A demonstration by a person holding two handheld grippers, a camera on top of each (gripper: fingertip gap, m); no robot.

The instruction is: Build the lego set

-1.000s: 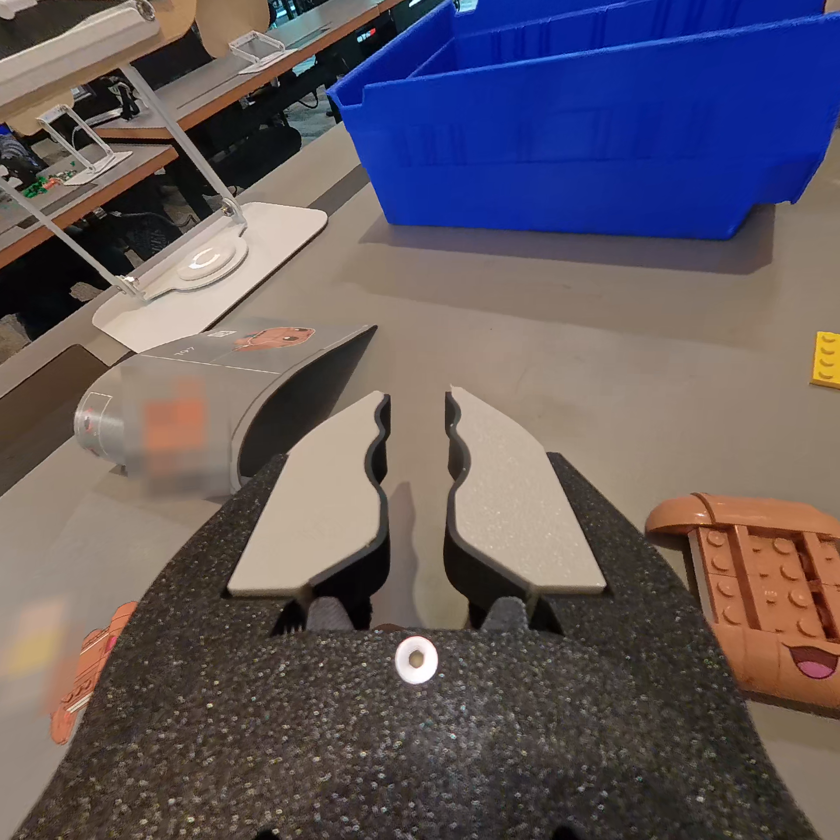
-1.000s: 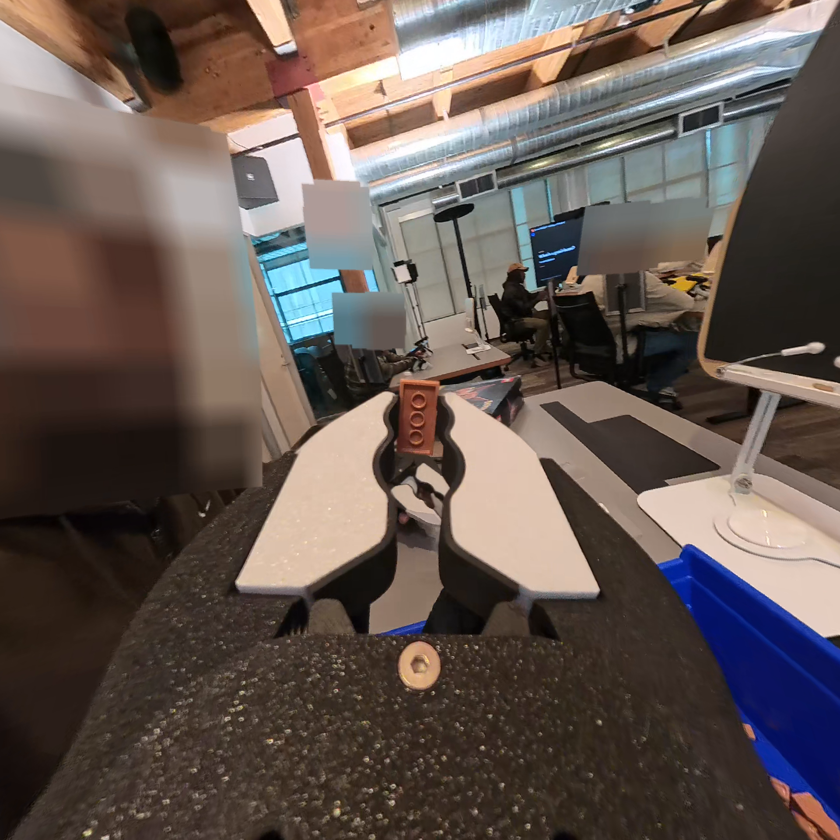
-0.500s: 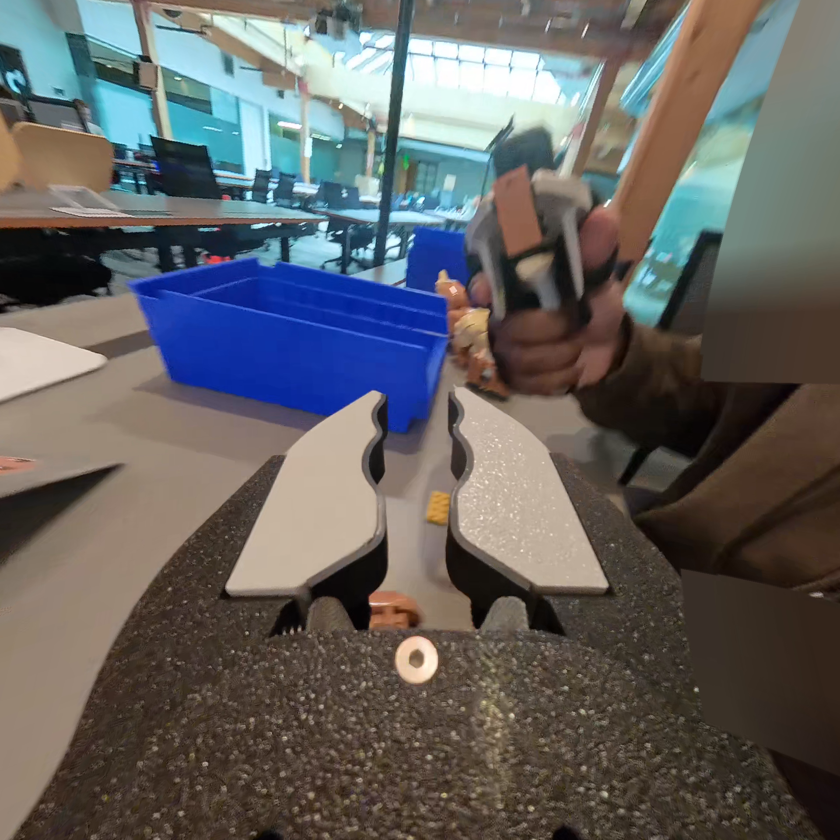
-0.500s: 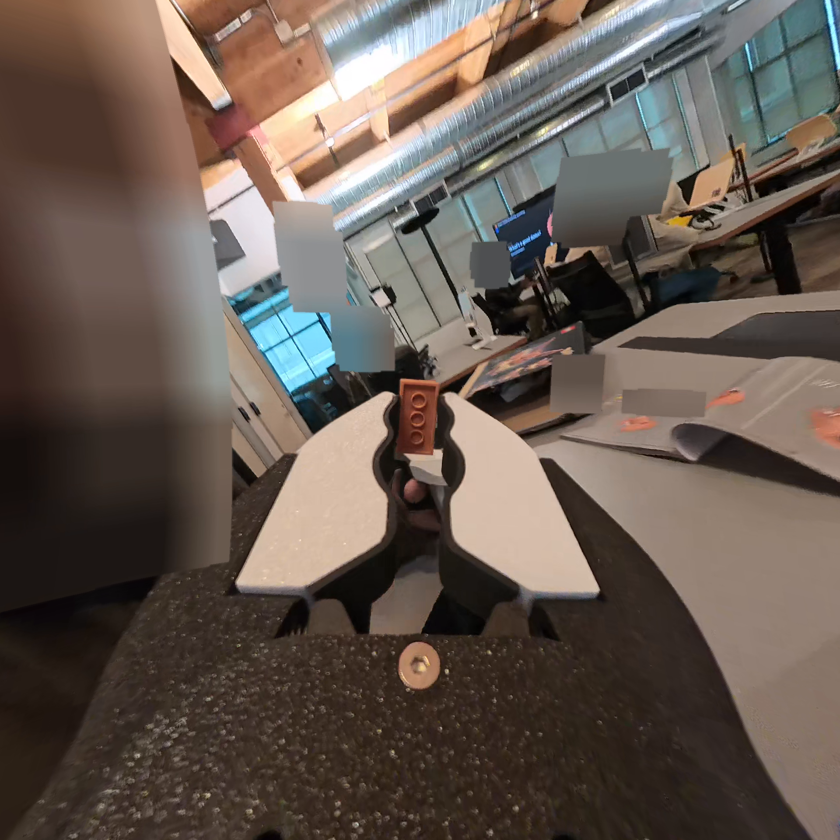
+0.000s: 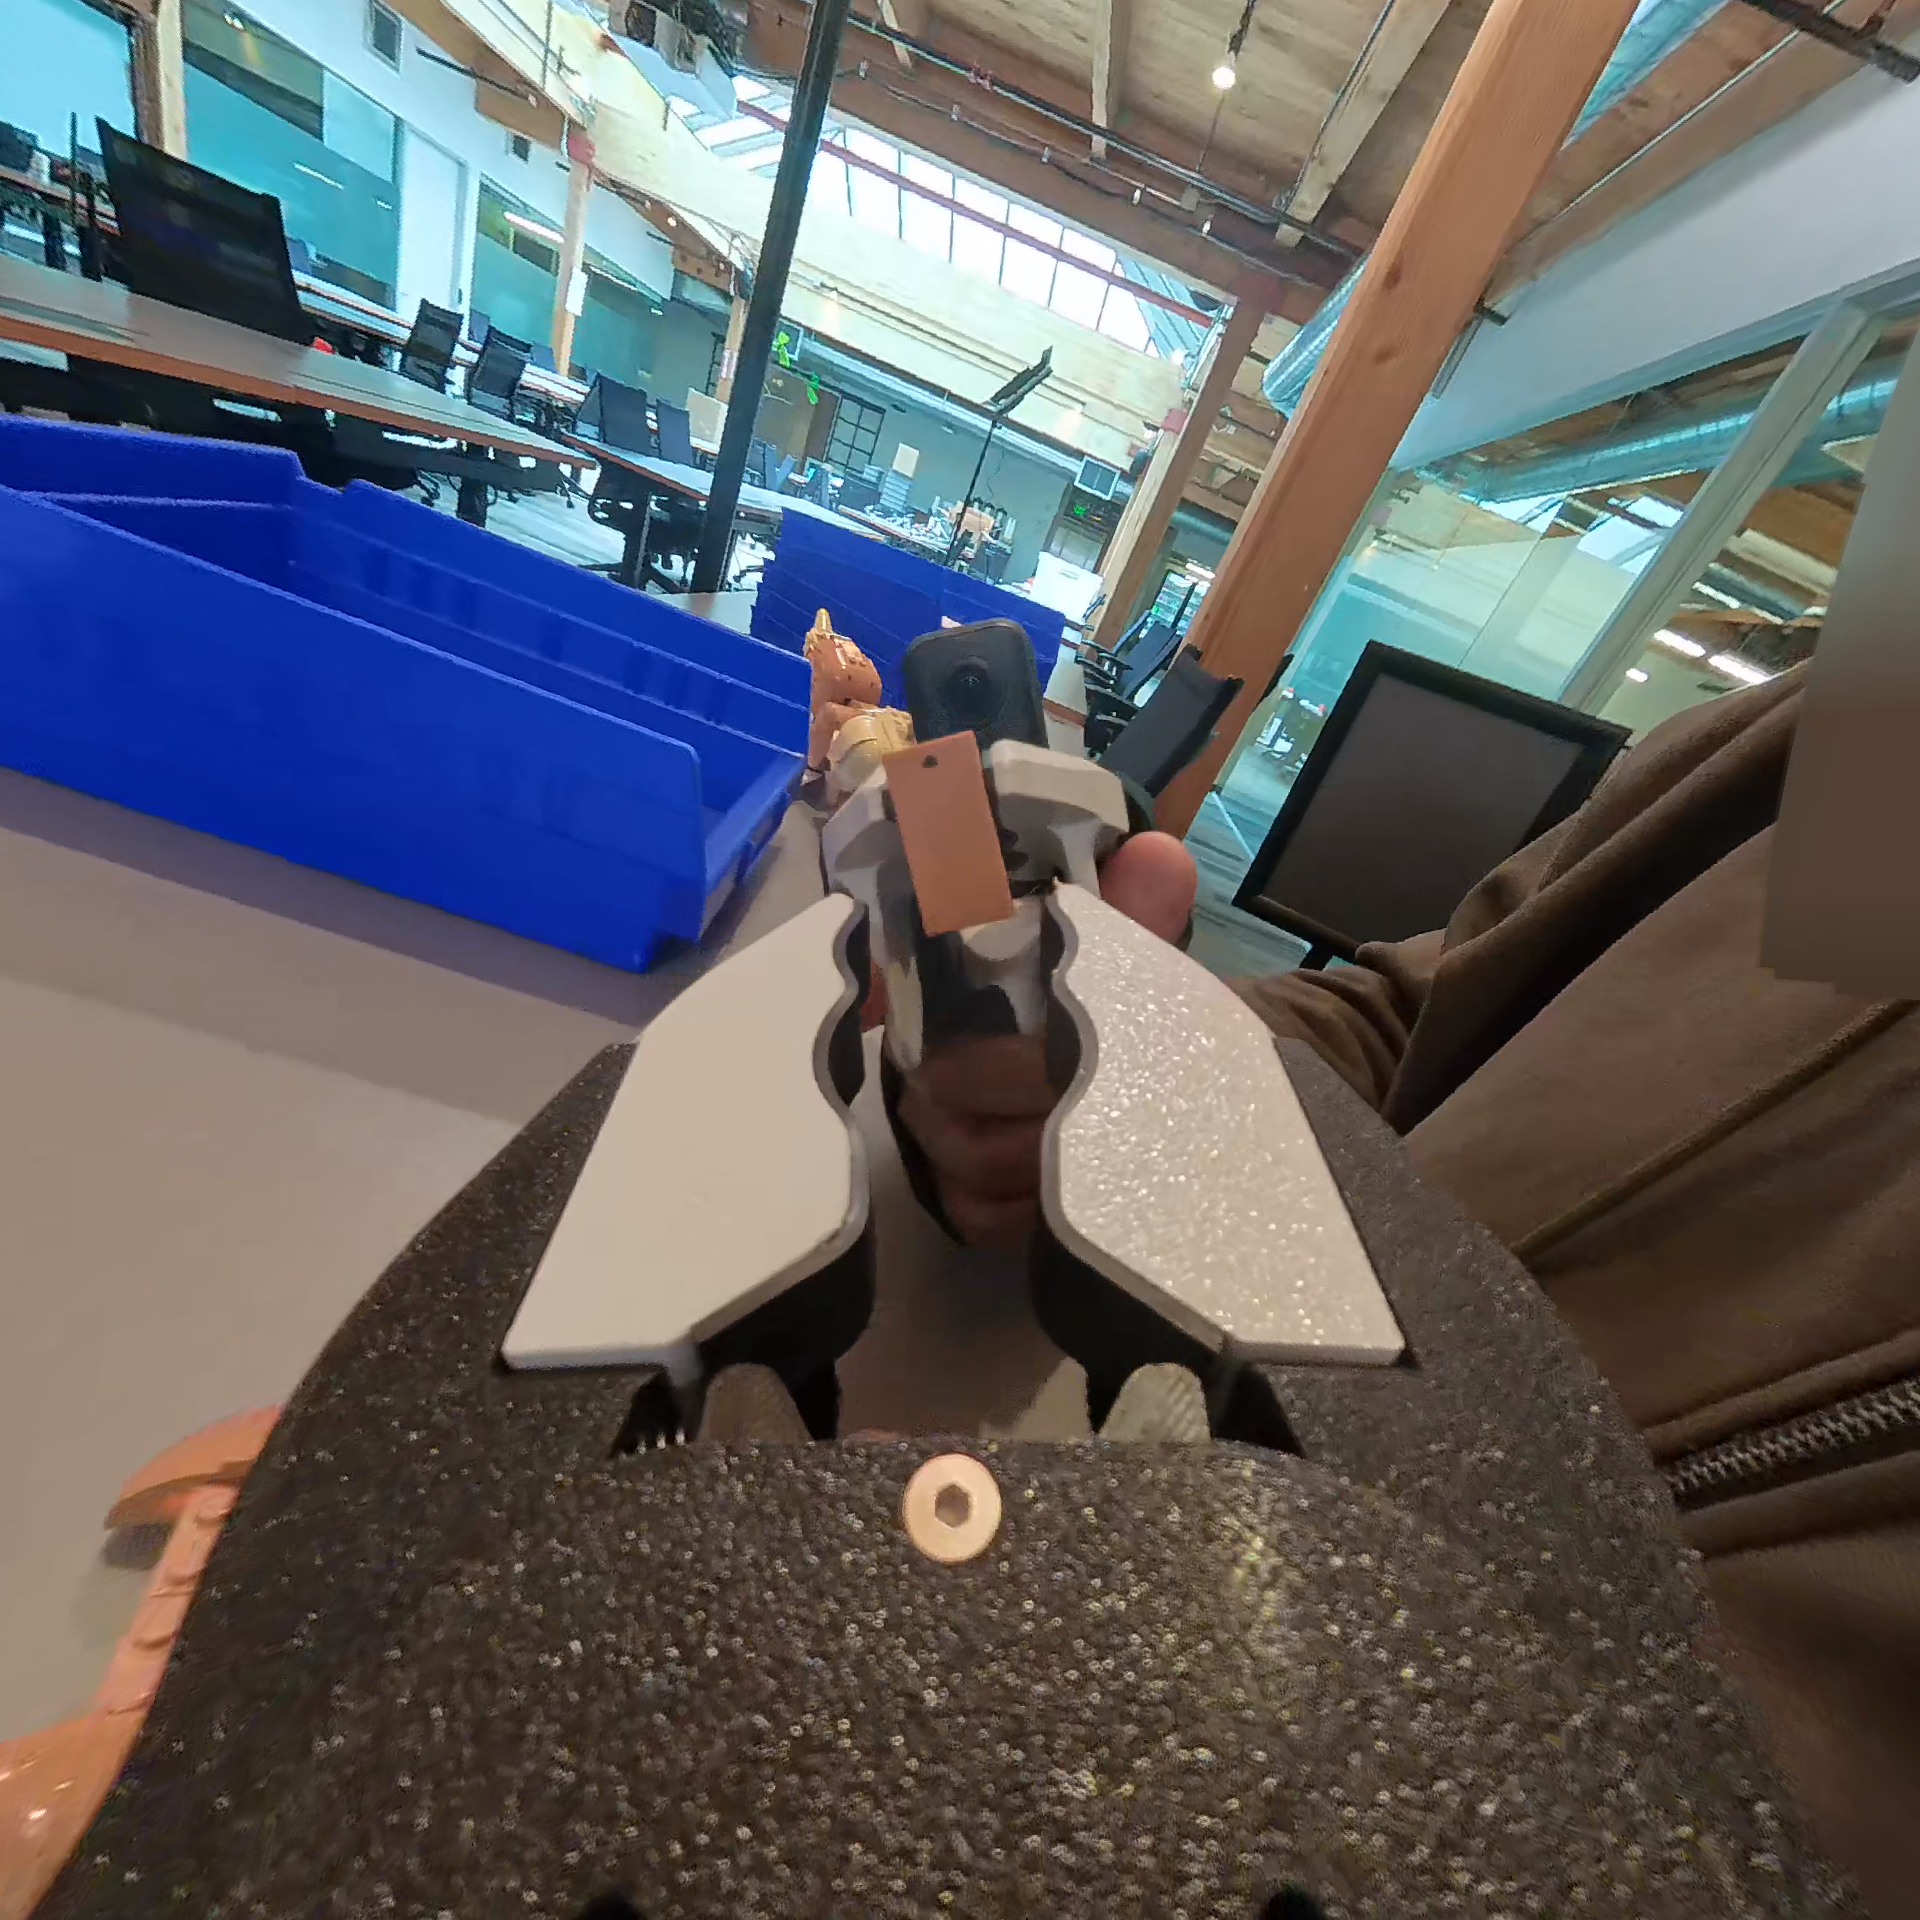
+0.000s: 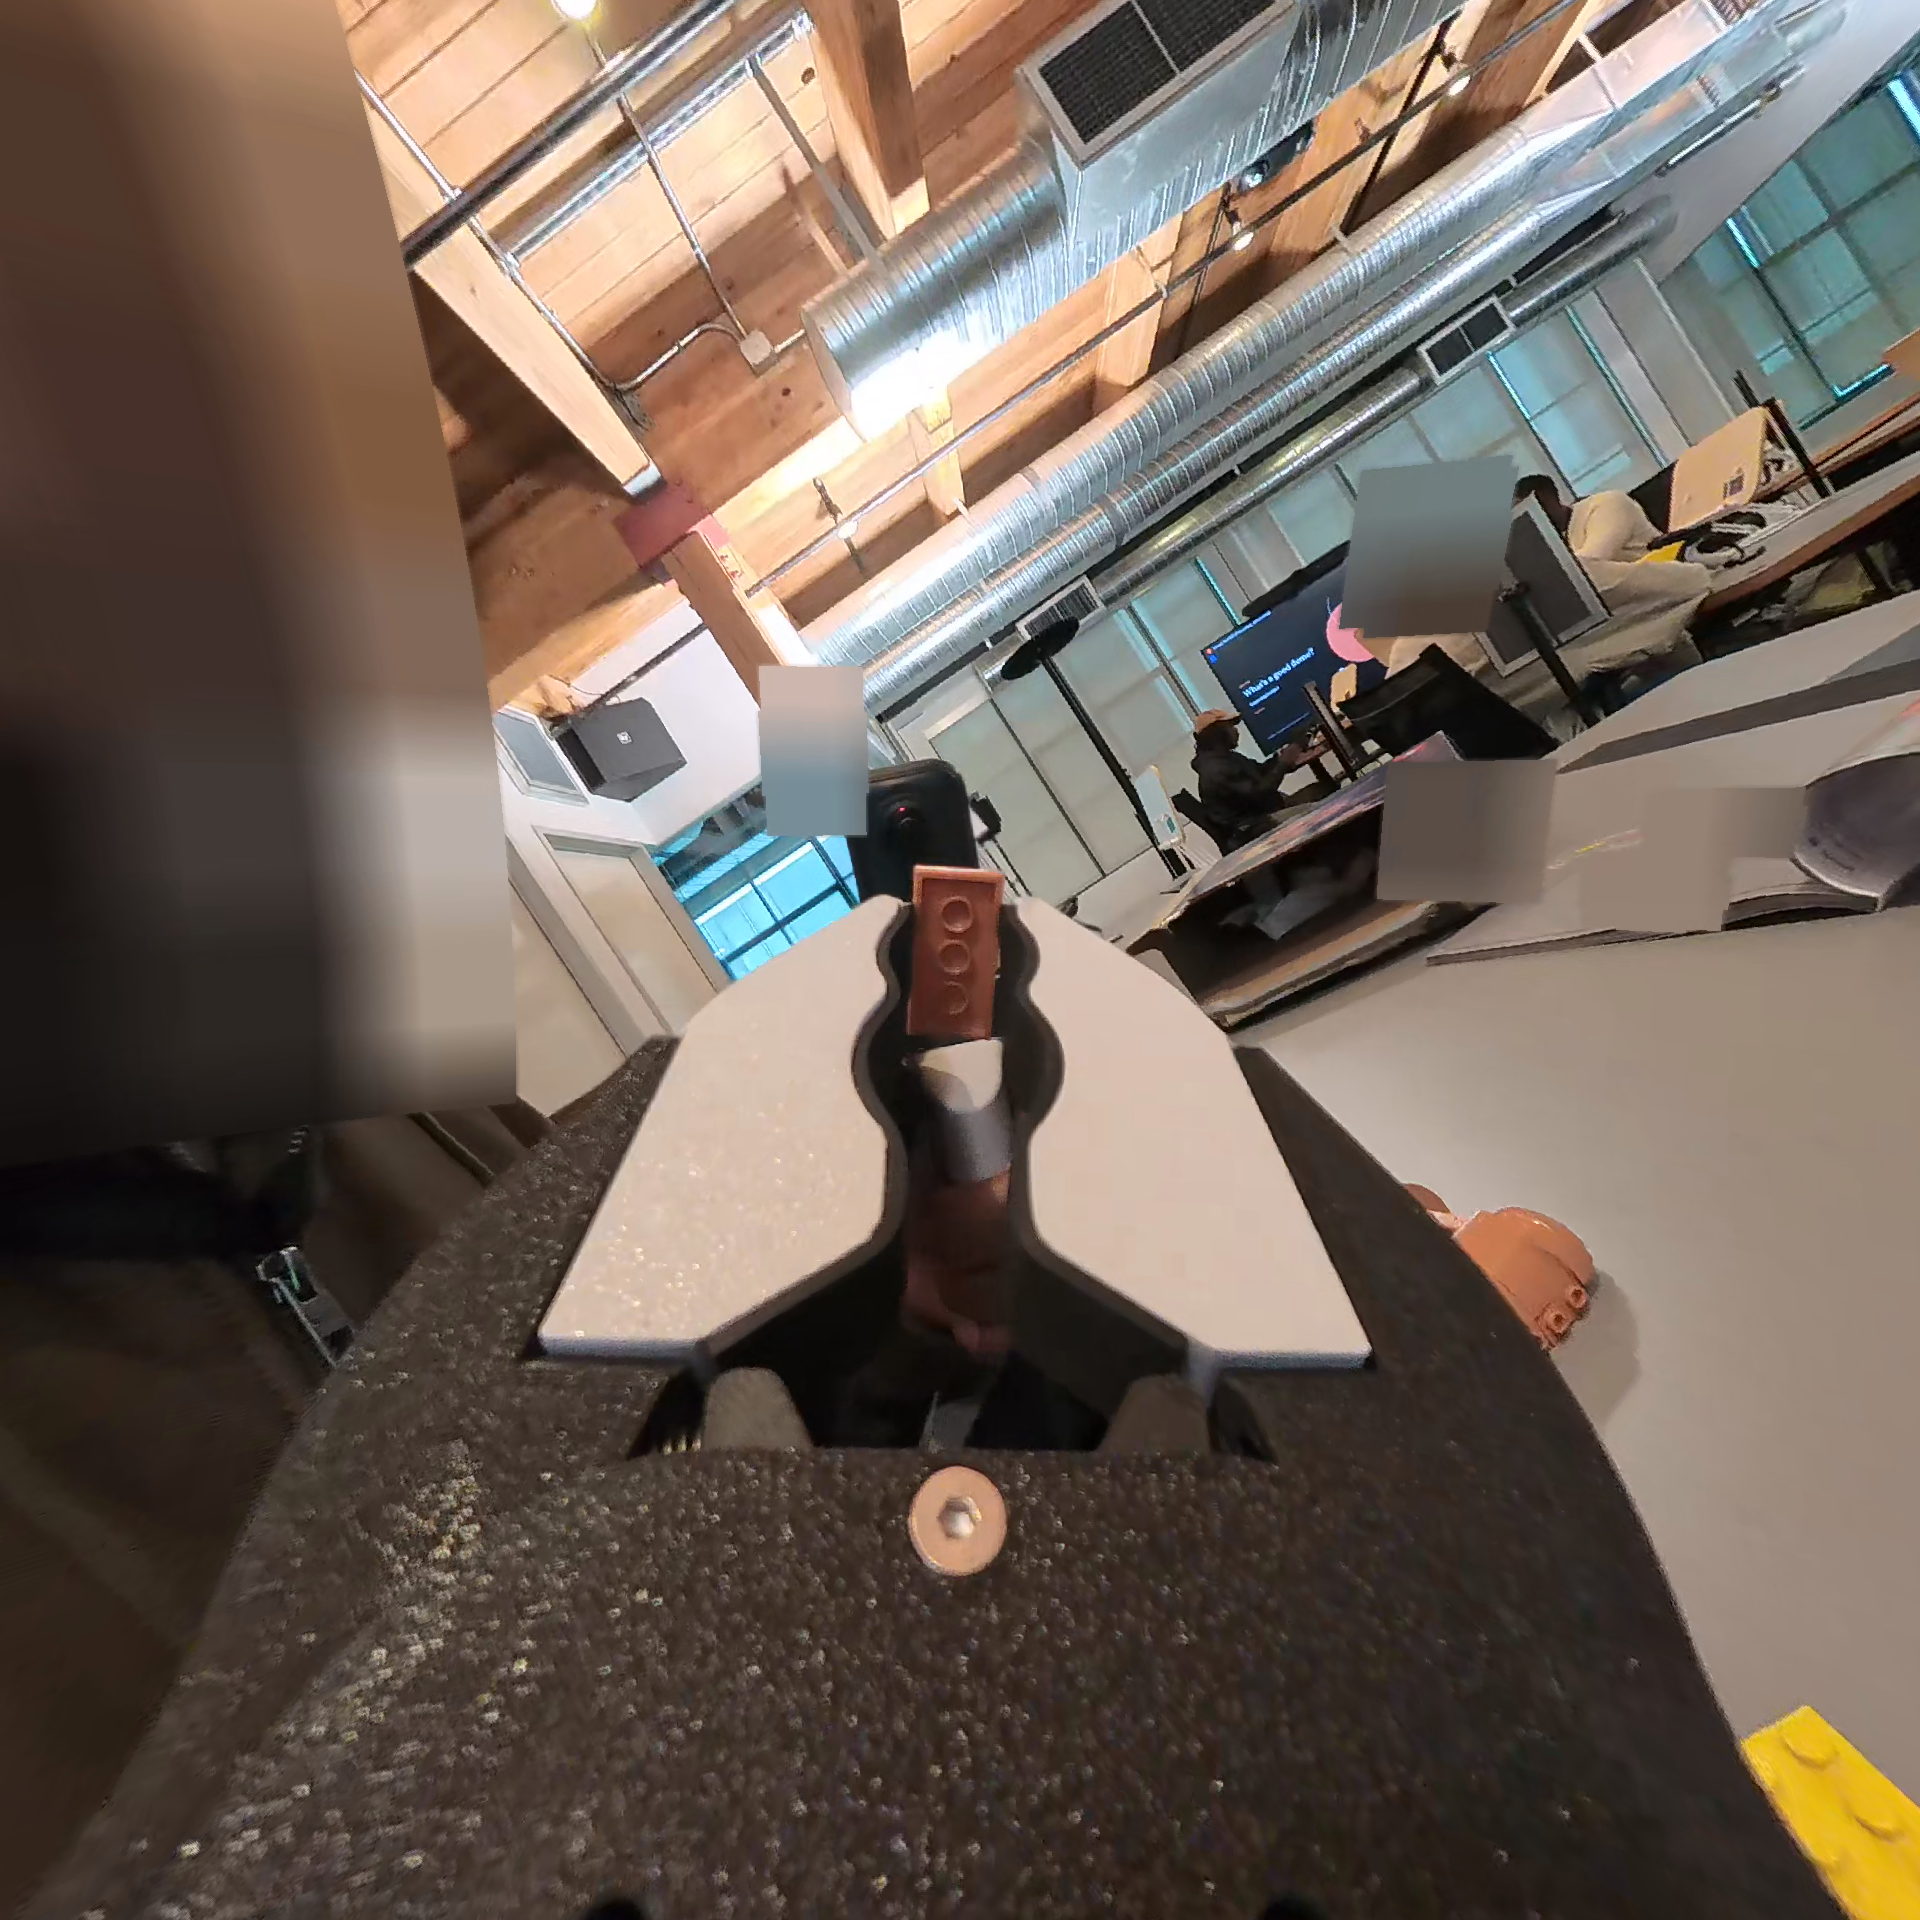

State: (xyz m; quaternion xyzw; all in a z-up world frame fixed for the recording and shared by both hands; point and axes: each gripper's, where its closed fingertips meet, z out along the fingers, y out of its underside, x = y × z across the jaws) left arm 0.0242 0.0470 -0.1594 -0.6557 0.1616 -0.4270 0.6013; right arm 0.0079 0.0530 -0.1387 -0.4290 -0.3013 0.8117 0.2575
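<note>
2 grippers (image 5: 954, 914) (image 6: 954, 914) are showing, 1 brown plate (image 6: 954, 971) is sitting clamped, 2 blue bins (image 5: 416, 727) (image 5: 883, 592) are standing on the table, 1 yellow plate (image 6: 1839, 1808) is lying flat, 1 booklet (image 6: 1839, 842) is lying open.

My left tool (image 5: 951, 940) has pale grey fingers (image 5: 717, 1132) that sparkle a little, and its body is black with tiny speckles. My right tool (image 6: 954, 940) looks the same: grey sparkly fingers (image 6: 1143, 1143), black speckled body. The little plate (image 6: 954, 971) in it is reddish brown, with round bumps in a row. From the other side that plate (image 5: 948, 831) looks plain light brown. The tabletop (image 5: 260, 1091) is grey. The bins (image 5: 364, 686) are bright blue. A yellow bumpy piece (image 6: 1839, 1797) sits in the corner. The rounded lego build (image 6: 1522, 1262) is orange-brown. My sleeve (image 5: 1621, 1039) is dark brown
</note>
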